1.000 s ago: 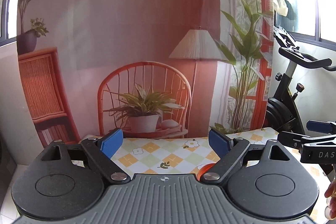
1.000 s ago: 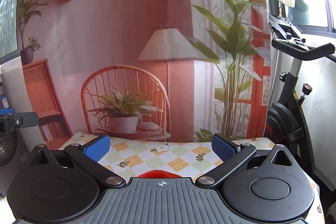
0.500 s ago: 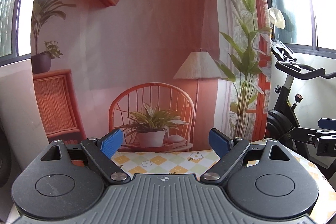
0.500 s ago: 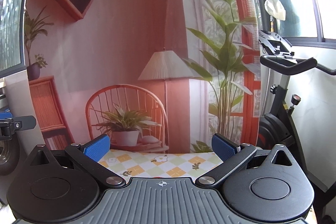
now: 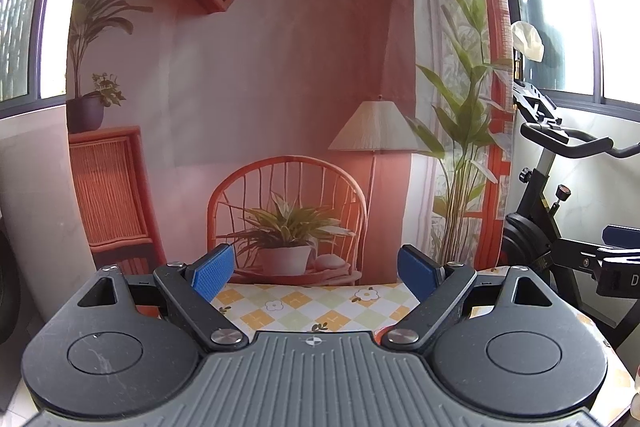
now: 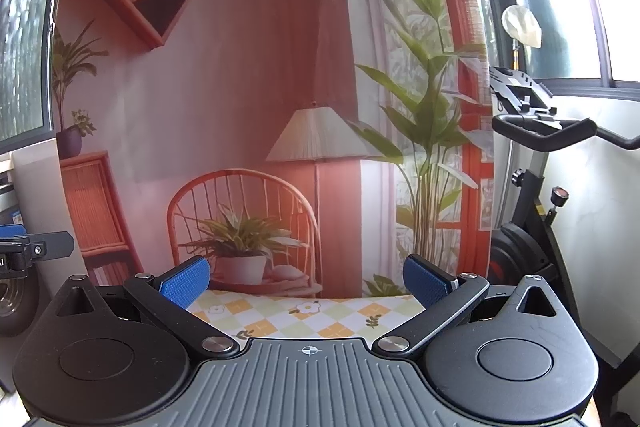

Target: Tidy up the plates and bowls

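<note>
Both held level above the checkered tablecloth, left gripper and right gripper spread wide with nothing between the blue pads, only an orange-red rim peeking under the left one's right finger.

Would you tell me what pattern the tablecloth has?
The tablecloth has a white, yellow and pale-green diamond check with small flowers, shown best in the left wrist view.
</note>
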The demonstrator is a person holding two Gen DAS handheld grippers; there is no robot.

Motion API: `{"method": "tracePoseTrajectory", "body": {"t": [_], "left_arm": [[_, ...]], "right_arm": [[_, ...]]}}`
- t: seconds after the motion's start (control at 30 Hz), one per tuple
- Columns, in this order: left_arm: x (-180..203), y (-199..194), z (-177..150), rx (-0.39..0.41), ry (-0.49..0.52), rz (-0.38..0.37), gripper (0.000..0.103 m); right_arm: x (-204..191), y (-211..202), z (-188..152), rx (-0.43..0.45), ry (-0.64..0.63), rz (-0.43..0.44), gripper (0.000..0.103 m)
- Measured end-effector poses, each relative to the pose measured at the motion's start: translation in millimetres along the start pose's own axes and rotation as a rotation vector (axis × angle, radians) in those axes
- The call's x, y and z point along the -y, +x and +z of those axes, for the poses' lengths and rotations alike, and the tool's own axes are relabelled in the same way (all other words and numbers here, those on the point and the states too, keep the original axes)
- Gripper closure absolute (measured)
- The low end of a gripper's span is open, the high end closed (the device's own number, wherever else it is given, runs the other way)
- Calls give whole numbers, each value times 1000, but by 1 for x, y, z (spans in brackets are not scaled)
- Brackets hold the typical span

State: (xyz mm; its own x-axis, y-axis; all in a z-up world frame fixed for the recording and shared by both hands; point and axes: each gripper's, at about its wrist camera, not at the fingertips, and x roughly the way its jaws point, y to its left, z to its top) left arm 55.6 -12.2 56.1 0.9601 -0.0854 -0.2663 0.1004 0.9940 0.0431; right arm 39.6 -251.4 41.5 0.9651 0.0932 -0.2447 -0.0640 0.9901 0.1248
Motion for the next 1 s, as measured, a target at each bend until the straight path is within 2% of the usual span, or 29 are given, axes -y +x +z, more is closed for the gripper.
{"method": "tracePoseTrajectory", "body": {"t": [1.0], "left_arm": [[-3,0,1,-16,-2,-4,13]], "right_arm": [[3,-3,1,0,2,-7,0]]}}
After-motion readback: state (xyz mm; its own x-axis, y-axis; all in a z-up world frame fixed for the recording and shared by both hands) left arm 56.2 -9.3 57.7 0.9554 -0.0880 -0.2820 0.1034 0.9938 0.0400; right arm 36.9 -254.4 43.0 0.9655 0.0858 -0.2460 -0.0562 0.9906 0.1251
